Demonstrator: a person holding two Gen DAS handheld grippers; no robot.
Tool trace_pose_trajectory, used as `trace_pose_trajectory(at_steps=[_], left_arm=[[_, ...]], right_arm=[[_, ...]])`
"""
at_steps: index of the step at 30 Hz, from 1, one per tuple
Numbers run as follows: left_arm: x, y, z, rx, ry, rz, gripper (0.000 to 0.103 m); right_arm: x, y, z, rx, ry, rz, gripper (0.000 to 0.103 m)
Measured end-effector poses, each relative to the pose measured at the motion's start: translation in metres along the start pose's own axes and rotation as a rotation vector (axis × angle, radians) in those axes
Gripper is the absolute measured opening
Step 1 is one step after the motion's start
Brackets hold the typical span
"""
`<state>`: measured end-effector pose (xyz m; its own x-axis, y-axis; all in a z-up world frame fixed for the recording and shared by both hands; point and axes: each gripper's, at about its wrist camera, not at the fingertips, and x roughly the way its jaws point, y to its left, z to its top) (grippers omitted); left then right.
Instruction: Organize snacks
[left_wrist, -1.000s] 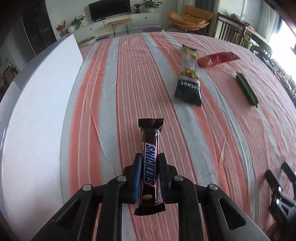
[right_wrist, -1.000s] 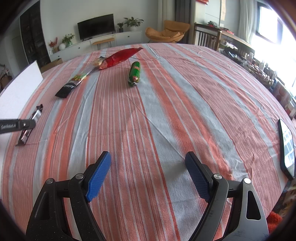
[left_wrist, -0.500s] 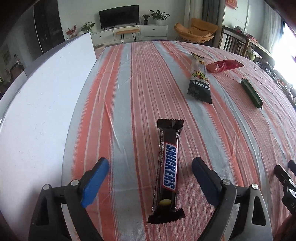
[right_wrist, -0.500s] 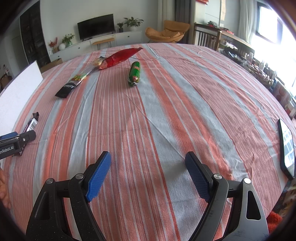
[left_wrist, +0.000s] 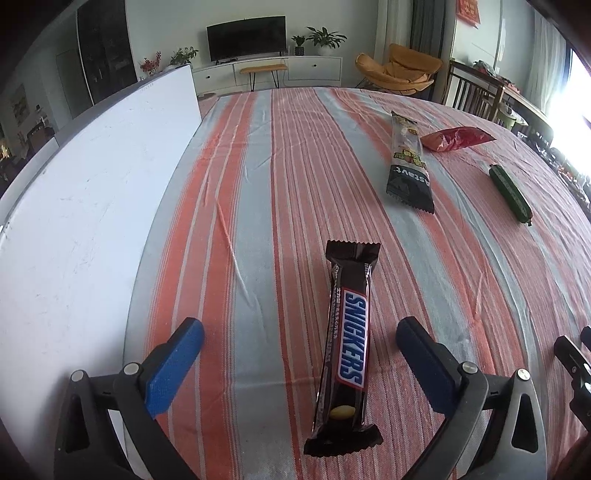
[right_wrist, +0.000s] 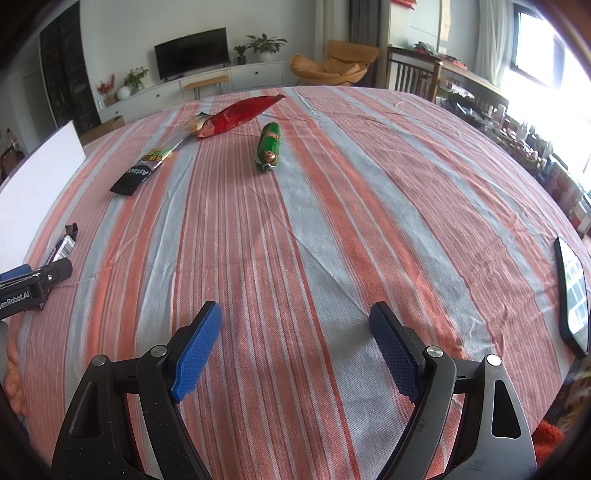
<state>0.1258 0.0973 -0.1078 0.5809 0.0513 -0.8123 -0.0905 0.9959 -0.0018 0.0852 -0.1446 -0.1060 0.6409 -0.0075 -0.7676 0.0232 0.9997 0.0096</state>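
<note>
Snickers bar in a dark brown wrapper with a blue-and-white logo (left_wrist: 345, 347) lies flat on the orange-and-grey striped tablecloth (left_wrist: 280, 155), lengthwise between the blue pads of the left gripper (left_wrist: 299, 350). Jaws have just been opening; now wide apart, neither pad touching the wrapper. Bar sits near the white board (left_wrist: 85, 206) along the table's left edge.

Right gripper (right_wrist: 295, 339): jaws spread, nothing between them, only bare cloth below.

Other snacks, well apart from the bar, toward the far side:
- long black-ended packet with a clear window and yellow-green print (left_wrist: 408, 162)
- crinkled red foil pouch (left_wrist: 456, 138), its end touching or overlapping the packet's far end; cannot tell which
- green sausage-shaped stick (right_wrist: 269, 146), alone, near the pouch

Black phone (right_wrist: 572, 295) at the right table edge, screen up.

Step in hand, as judged: release of the bar just finished; first item appears placed, three left to gather.

Next move probably calls for lifting the left gripper clear without nudging the bar, then reaching across to the black-ended packet, the nearest one. It is flat and thin, so the pads would need to come low and pinch across its narrow width.
</note>
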Motion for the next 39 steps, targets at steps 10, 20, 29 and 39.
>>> trace_pose_trajectory(at_steps=[10,20,29,39], left_arm=[[0.0002,0.0001,0.0003,-0.001,-0.001,0.000,0.103],[0.0001,0.0002,0.0001,-0.001,-0.002,0.000,0.103],[0.0002,0.0000,0.0001,-0.001,-0.002,0.000,0.103],[0.0002,-0.0001,0.0000,-0.002,-0.003,0.000,0.103]], right_arm=[[0.0002,0.0002,0.0001,0.000,0.000,0.000,0.085],[0.0003,0.0004,0.0001,0.000,0.000,0.000,0.085],[0.0002,0.0002,0.0001,0.001,0.000,0.001,0.085],[-0.0011,-0.0055,0.0085,0.068,0.010,0.071,0.085]])
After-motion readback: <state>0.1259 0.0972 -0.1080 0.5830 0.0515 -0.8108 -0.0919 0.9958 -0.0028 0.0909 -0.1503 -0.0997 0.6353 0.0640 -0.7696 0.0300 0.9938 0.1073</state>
